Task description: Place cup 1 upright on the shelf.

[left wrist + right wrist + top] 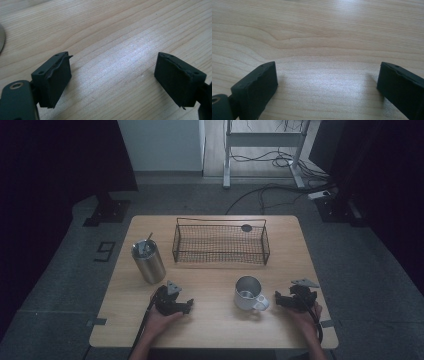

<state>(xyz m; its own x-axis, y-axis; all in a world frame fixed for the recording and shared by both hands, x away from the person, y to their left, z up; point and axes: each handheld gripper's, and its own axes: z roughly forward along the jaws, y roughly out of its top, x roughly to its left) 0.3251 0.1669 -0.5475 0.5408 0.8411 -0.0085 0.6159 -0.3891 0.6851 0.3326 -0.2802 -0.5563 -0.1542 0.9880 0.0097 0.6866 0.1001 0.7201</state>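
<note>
On the wooden table (215,330) stand a steel tumbler (148,262) with a utensil in it, a black wire basket (220,242) and a white mug (248,293). My left gripper (188,305) lies near the front edge, right of the tumbler and left of the mug, held by a hand. Its jaws stand open over bare wood (112,75) with nothing between them. My right gripper (278,300) rests just right of the mug, pointing toward its handle. In the right gripper view its fingers (255,91) are wide apart over bare table, open.
A small dark round object (246,227) sits at the basket's far rim. A curved metal edge (1,37) shows at the far left of the left gripper view. Beyond the table lie grey floor, cables (270,190) and desk legs.
</note>
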